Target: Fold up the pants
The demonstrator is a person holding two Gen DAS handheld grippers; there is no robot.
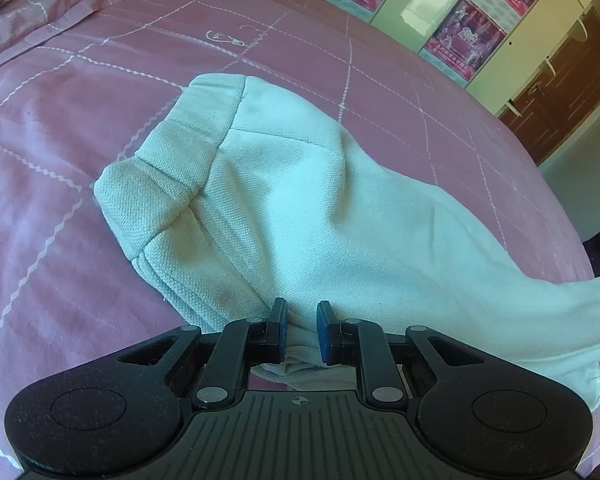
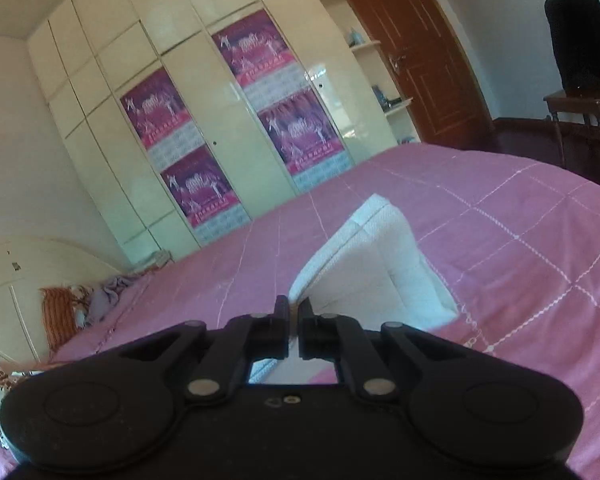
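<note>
Nearest my left wrist camera, the left gripper [image 1: 301, 330] stands released, its blue pads straddling a cloth edge without pinching it. From there the white pants [image 1: 284, 200] run toward 11 o'clock across the pink bedspread [image 1: 60, 128], waistband farthest away. Soft, light, thickly woven, they will sag and drape, so I'd grip seams or the hem.

On the right wrist view, the right gripper [image 2: 295, 312] looks clenched on a raised fold of the pants [image 2: 376, 264], though blur hides the contact; wardrobe [image 2: 204, 120] at 11 o'clock.
</note>
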